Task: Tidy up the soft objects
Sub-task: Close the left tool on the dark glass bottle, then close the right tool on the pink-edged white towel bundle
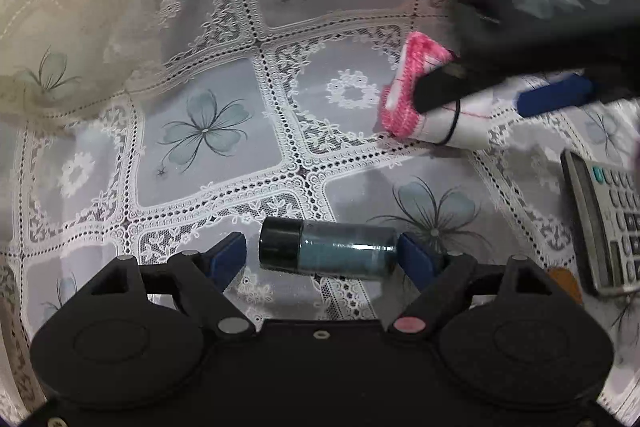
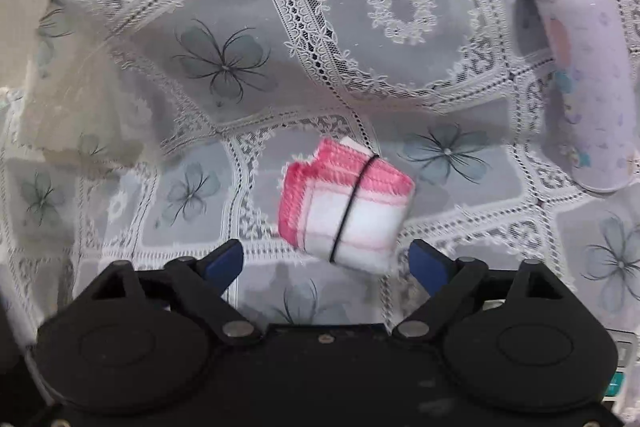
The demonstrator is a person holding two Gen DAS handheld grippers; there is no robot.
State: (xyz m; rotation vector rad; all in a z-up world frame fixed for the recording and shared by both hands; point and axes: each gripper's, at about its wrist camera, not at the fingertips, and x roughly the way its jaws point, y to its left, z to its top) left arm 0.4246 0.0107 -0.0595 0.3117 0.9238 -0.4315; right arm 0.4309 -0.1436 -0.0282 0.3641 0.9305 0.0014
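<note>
Two grippers, left (image 1: 320, 257) and right (image 2: 326, 265), jaws apart, lace tablecloth (image 1: 224, 75), folded pink-white cloth (image 2: 346, 205), dark vial (image 1: 328, 253).

- Your tablecloth (image 2: 400, 75) is pale grey under white lace bands, printed with grey-blue four-petal flowers in thin dark outline and white lace rings.
- Your folded towel (image 2: 348, 203) is white with a bright pink knit border and thin pink lines; a black elastic band (image 2: 352, 205) circles it.
- Your small bottle (image 1: 328, 251) is dark teal glass with a black cap.
- Your flask (image 2: 580, 59) is lilac with a purple lid and pastel prints.
- Your calculator (image 1: 608, 223), at the cloth's right edge, is grey with dark keys and one teal key.
- Both grippers are black with blue pads (image 1: 228, 255).
</note>
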